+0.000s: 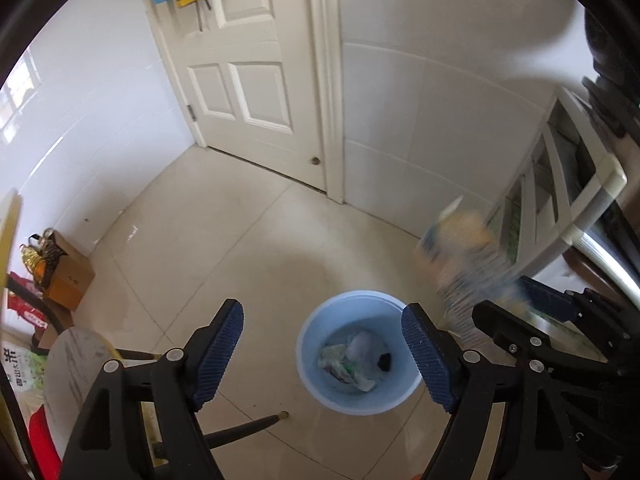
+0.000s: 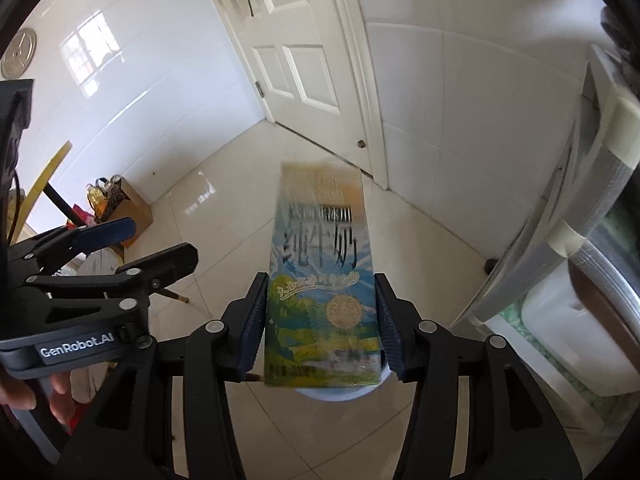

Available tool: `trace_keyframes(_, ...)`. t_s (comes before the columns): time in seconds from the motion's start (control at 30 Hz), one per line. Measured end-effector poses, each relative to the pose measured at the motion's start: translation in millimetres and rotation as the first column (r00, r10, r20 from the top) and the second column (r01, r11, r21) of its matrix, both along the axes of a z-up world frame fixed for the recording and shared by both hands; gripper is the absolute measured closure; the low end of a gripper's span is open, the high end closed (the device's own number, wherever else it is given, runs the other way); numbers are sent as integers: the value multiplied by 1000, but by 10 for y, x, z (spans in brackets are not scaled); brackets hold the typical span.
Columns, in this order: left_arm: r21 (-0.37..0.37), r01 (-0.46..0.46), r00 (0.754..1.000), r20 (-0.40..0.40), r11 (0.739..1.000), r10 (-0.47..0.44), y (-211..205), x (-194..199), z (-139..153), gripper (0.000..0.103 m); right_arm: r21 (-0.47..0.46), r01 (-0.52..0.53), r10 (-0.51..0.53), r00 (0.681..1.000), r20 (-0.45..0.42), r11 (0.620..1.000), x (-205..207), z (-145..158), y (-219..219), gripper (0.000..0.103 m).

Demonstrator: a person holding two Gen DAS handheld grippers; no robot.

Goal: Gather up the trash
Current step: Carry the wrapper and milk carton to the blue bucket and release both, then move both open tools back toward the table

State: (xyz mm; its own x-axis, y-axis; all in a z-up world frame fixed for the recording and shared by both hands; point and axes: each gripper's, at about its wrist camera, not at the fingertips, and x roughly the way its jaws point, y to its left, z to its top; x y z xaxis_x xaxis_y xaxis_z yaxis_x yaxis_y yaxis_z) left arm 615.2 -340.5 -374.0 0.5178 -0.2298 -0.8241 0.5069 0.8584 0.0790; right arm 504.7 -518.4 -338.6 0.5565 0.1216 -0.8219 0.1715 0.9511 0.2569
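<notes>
On the pale tiled floor (image 1: 224, 240) stands a light blue bin (image 1: 316, 372) with crumpled scraps inside, below the left gripper (image 1: 322, 354), whose fingers (image 1: 218, 354) are spread with nothing between them. The milk carton (image 2: 320, 280) is pinched at its lower sides by the right gripper (image 2: 322, 330); its long axis runs forward along the fingers (image 2: 252, 328), far end toward the white door (image 2: 296, 60), above the bin's rim.

Home interior, likely kitchen or utility corner: glossy white wall tiles (image 1: 100, 128), beige tiled floor (image 1: 224, 240), panelled white door (image 1: 248, 60) far centre, cardboard box (image 1: 68, 280) with bottles left, blue waste bin (image 1: 320, 392) near.
</notes>
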Motion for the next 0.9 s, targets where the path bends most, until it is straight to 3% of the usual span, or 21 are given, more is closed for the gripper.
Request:
trace_keyframes(0.1,-27,-28,999,32,999,29,95,-136,194,22,-6,3,-3,1000,11,1000,6,22,-43,49)
trace_keyframes(0.23,-71,-50,996,73,996,55,313,-453,517,16,-17,12,-11,998,57,1000,-75,298,39,40)
trace_keyframes(0.4,-141,-36,990,129,989,54,650,-959,1004,16,-52,4,3,991,134,999,-342,866,182,34)
trace_keyframes(0.53,-209,-26,976,205,978,70,1036,-1432,1461,8,-113,7,19,973,229,994,-683,1497,385,26)
trace_keyframes(0.63,-238,-20,955,283,971,89,1447,-1815,1781,5,-140,-5,47,954,298,990,-925,1920,599,20)
trace_keyframes(0.77,-263,-35,906,398,964,141,2081,-2362,2116,1,-181,-34,102,919,381,983,-1283,2423,1040,15)
trace_keyframes(0.9,-277,-66,865,463,958,194,2692,-2842,2234,1,-202,-78,159,891,425,976,-1455,2740,1526,11)
